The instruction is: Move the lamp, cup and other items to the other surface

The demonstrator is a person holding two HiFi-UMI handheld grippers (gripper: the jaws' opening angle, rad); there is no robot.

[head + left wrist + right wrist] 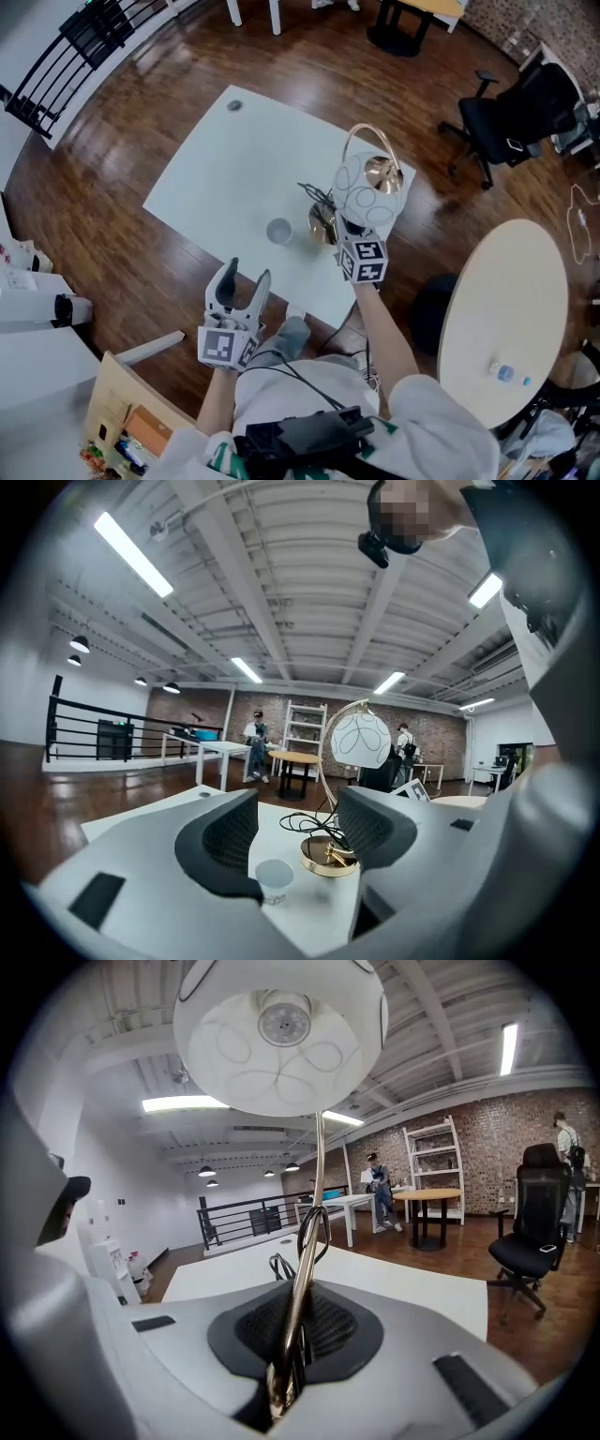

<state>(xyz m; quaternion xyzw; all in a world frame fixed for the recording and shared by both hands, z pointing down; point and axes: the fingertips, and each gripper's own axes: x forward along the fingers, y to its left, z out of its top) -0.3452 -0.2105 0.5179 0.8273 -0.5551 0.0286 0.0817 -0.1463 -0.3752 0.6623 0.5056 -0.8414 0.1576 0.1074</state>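
Head view: a lamp with a white globe shade, arched gold stem and round gold base (364, 190) stands toward the 3 o'clock side of the white rectangular surface (220, 173). The right claw (350, 229) reaches under the shade. A small white paper cup (278, 231) stands just beside the base, at its 9 o'clock. The left claw (249, 273) hangs at the white surface's 6 o'clock edge, apart from both things. A round beige surface (506, 300) lies at 4 o'clock, well apart.

Left gripper view: the left claw (295, 829) has its jaws spread wide with nothing pressed between them. Through the gap, the cup (275, 877) stands nearer, and the lamp (359, 739) is at its 1 o'clock.

Right gripper view: the right claw (292, 1358) is clamped together on the lamp's thin gold stem. The lamp (281, 1040) rises to 12 o'clock, its shade overhead
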